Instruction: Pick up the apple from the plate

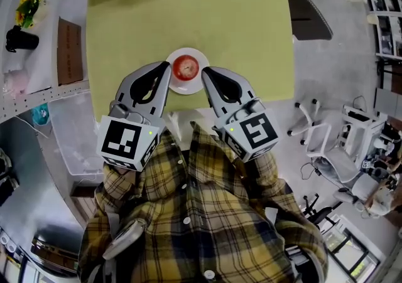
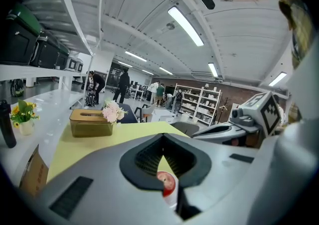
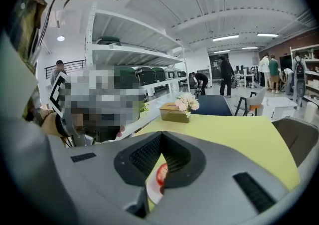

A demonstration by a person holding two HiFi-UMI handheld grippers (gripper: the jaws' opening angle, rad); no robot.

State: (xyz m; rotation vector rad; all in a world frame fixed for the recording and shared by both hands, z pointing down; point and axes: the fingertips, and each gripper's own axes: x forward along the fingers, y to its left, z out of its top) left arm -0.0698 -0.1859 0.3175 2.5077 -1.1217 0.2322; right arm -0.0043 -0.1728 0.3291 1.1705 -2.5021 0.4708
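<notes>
Head view: apple (image 1: 186, 67) between left hand-held gripper (image 1: 167, 66), right hand-held gripper (image 1: 204, 72); both closed.

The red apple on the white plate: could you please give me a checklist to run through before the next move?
1. Red apple sits on the round white plate: ok.
2. Nothing covers the apple: ok.
3. Left gripper jaws apart for a grasp: not ok, together.
4. Right gripper jaws apart: not ok, together.
5. Both grippers near the plate, one each side: ok.
6. Plate steady on the yellow-green table: cannot tell.
</notes>
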